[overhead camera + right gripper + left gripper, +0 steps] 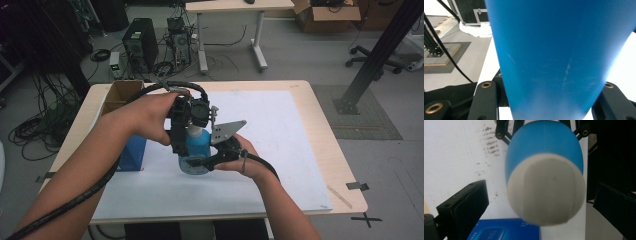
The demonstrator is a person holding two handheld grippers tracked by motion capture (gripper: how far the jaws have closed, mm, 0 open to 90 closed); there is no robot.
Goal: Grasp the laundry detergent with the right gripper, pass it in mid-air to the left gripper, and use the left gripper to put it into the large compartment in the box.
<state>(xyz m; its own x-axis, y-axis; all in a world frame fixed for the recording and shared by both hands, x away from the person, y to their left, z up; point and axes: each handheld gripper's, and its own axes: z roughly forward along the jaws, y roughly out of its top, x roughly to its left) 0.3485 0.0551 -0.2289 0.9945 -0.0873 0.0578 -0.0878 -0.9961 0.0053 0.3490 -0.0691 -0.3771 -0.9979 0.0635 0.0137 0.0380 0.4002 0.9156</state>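
Observation:
A blue bottle point(198, 145) with a white cap point(546, 192) stands upright on the white mat point(280, 150). My right gripper point(201, 163) comes in from the right and is shut on the bottle's lower body point(559, 55), with a jaw pressed against each side. My left gripper point(192, 129) points down from above the bottle. It is open, its two black jaws standing apart on either side of the cap without touching it. In the left gripper view, the bottle's blue shoulder point(544, 142) shows beyond the cap.
A flat blue box point(131, 152) lies at the mat's left edge, just left of the bottle. An open cardboard box point(120, 95) sits at the table's far left corner. Computers, cables and a desk stand on the floor beyond the table.

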